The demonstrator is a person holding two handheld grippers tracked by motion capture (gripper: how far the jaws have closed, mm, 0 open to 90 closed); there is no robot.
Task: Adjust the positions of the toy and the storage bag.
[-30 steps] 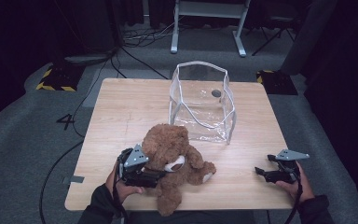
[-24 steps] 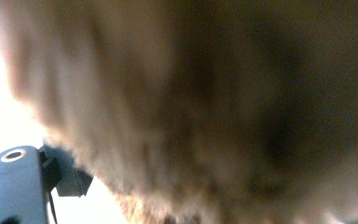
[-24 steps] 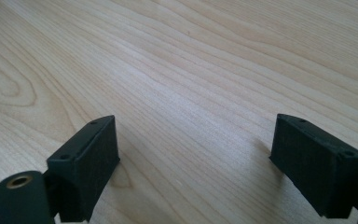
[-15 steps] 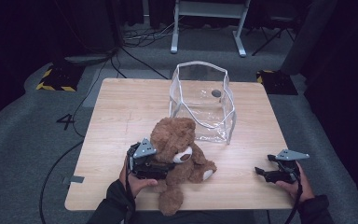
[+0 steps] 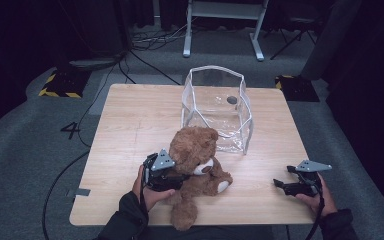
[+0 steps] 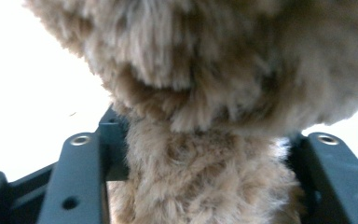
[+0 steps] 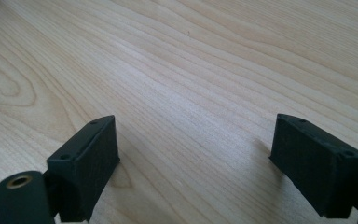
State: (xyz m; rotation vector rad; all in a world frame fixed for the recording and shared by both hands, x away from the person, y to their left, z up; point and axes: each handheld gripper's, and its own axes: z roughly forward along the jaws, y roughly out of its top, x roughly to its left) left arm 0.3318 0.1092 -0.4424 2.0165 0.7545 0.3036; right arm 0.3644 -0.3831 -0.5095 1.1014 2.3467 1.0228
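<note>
Near the front edge of the wooden counter (image 5: 130, 120) a brown teddy bear (image 5: 196, 150) sits slumped, its head toward the back and one leg hanging over the near edge. Just behind the bear, close to its head, stands a clear plastic bag (image 5: 215, 107) with white-trimmed edges, open at the top and upright; a small dark round spot shows on its far wall. Beyond the counter a grey carpeted floor (image 5: 30, 150) carries black cables, a yellow-and-black striped block and the white legs of a stand. Nothing lies between the bear and the bag.

The left tool (image 5: 172, 176) comes in from the bear's left side, held level above the counter by a hand (image 5: 147, 192) in a dark sleeve. Its jaws have just been closing, and the bear is between them: in the left tool's own view brown fur (image 6: 205, 177) packs the gap from one black jaw to the other, with the jaws pressing into the plush on both sides. So this tool is clenched on the teddy bear, at the body just below the head.

The right tool (image 5: 282, 186) rests low near the counter's front right corner, well apart from the bear, pointing leftward. Its jaws stand wide apart over bare wood (image 7: 191, 93), grasping nothing.
</note>
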